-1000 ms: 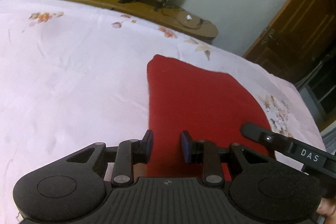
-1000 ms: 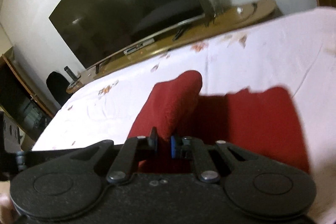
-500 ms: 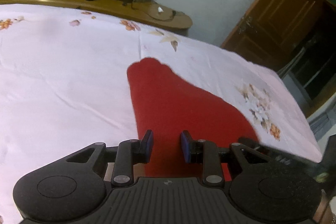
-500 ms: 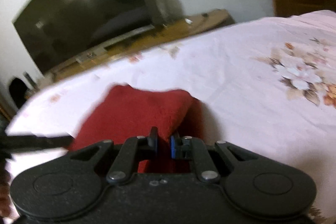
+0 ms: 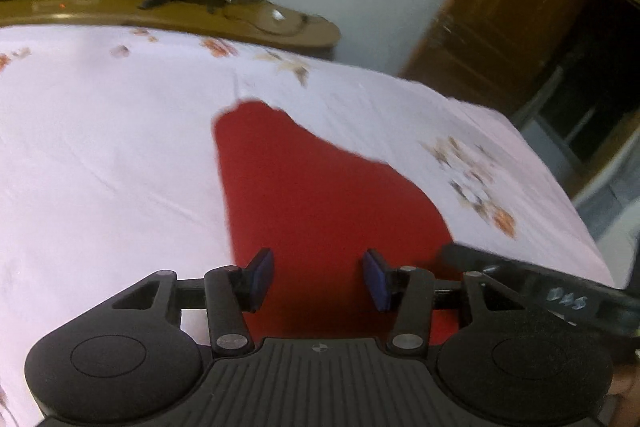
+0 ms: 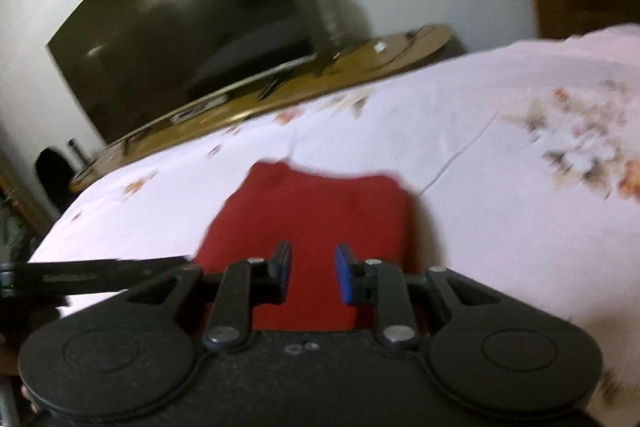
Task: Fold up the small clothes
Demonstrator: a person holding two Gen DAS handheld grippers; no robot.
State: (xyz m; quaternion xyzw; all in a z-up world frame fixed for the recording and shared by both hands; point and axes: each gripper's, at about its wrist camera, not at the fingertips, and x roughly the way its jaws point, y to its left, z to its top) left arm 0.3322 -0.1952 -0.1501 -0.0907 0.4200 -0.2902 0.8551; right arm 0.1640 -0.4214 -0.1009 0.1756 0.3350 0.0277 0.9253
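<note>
A red cloth (image 5: 320, 195) lies folded on the pale floral bedsheet (image 5: 100, 155). It also shows in the right wrist view (image 6: 312, 227), flat and roughly rectangular. My left gripper (image 5: 318, 279) is open and empty, its blue pads apart over the cloth's near edge. My right gripper (image 6: 312, 273) is open and empty over the near edge of the same cloth. The right gripper's body shows at the right of the left wrist view (image 5: 540, 287); the left gripper's body shows at the left of the right wrist view (image 6: 92, 275).
A wooden TV bench (image 6: 280, 91) with a large dark television (image 6: 180, 31) runs along the far side of the bed. A brown wooden door (image 5: 500, 15) stands at the right. The bed's right edge (image 5: 580, 227) drops off near the cloth.
My right gripper has opened and let go of the lifted red fold, which now lies flat. My left gripper has opened wider. Both views have shifted towards the bed's right side.
</note>
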